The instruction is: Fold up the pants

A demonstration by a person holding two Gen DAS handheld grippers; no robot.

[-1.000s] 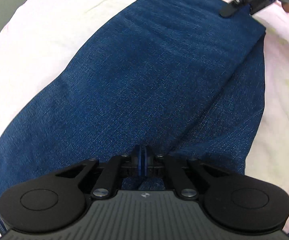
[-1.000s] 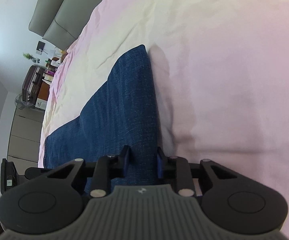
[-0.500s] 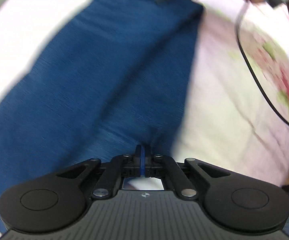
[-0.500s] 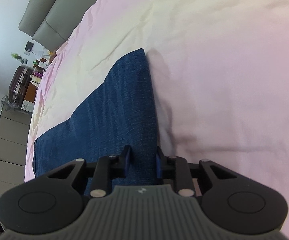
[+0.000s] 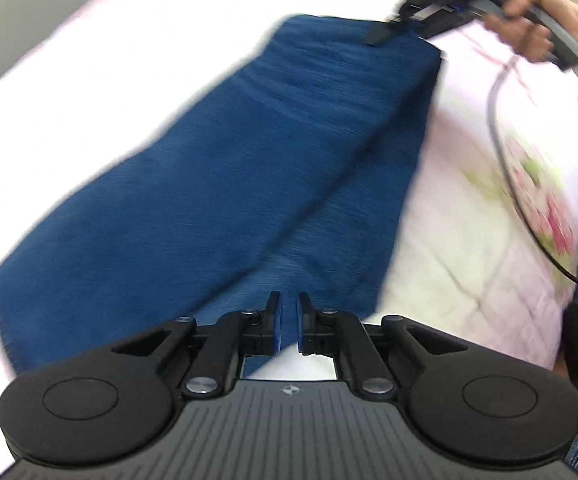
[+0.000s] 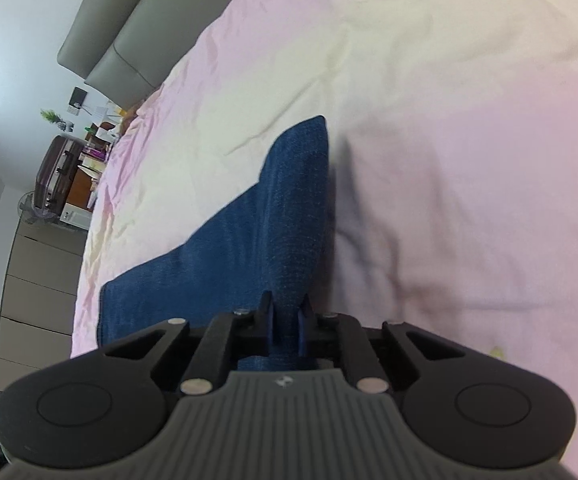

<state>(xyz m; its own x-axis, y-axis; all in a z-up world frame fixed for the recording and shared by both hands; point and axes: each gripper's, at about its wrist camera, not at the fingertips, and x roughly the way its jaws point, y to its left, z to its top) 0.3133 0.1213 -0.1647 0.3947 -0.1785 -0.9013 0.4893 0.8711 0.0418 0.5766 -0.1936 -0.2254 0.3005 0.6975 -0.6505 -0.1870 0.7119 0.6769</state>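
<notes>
Dark blue jeans [image 5: 225, 168] lie folded lengthwise on a pale pink bedspread [image 5: 469, 248]. In the left wrist view my left gripper [image 5: 287, 322] is slightly open at the near edge of the jeans, with a small gap between its blue pads and denim showing in the gap. My right gripper [image 5: 393, 30] shows at the far corner of the jeans, held by a hand. In the right wrist view my right gripper [image 6: 287, 322] is shut on a raised fold of the jeans [image 6: 289, 216].
The bedspread [image 6: 449, 120] stretches wide to the right. A grey headboard [image 6: 121, 40], a suitcase [image 6: 55, 172] and drawers [image 6: 37, 280] stand far left. A black cable [image 5: 501, 152] hangs from the right gripper over a floral patch.
My left gripper's pads have parted from shut to a small gap and it has swung back over the jeans. My right gripper has closed tighter on the denim fold, now more bunched.
</notes>
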